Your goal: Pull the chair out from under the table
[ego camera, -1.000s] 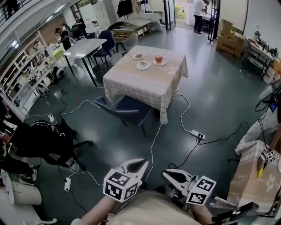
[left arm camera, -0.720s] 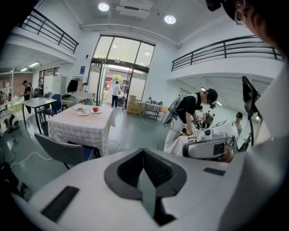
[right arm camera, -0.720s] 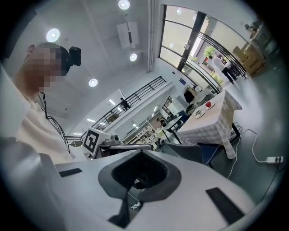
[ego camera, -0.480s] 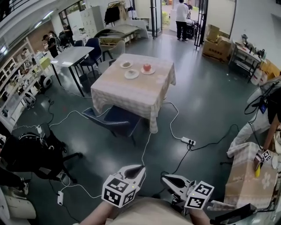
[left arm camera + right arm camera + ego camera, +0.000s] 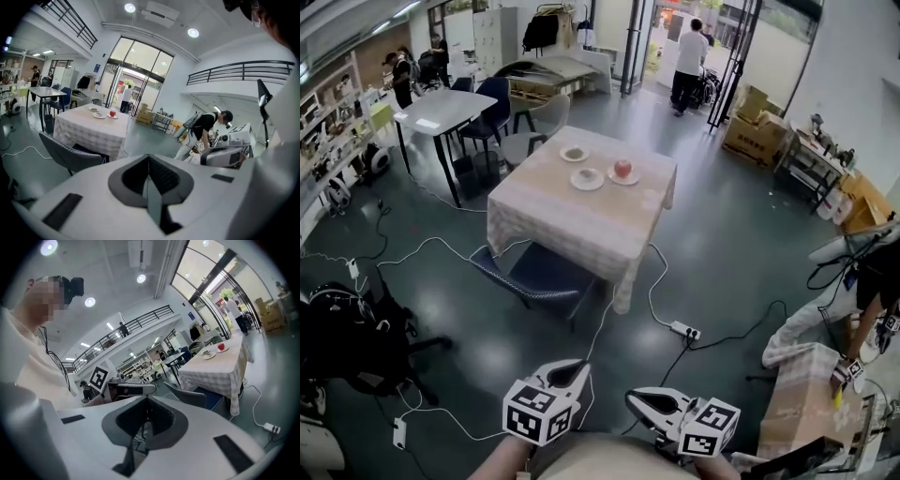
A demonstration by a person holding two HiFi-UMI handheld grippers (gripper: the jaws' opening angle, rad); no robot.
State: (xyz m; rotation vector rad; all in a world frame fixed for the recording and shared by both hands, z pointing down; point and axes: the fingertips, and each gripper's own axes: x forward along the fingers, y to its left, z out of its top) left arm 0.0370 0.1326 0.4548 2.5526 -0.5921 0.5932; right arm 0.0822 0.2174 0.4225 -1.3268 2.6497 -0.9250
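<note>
Nearing the chair and table since before, left gripper and right gripper both closed, empty.

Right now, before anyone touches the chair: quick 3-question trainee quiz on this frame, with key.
1. True or false: the left gripper or the right gripper already holds the blue chair.
2. What red thing lies on a plate on the table? A) apple B) mug C) bottle
3. In one word: how do both grippers' jaws stand?

Key:
1. False. Both grippers hang well short of the chair, which sits tucked partly under the table.
2. A.
3. Shut, with nothing between them.
</note>
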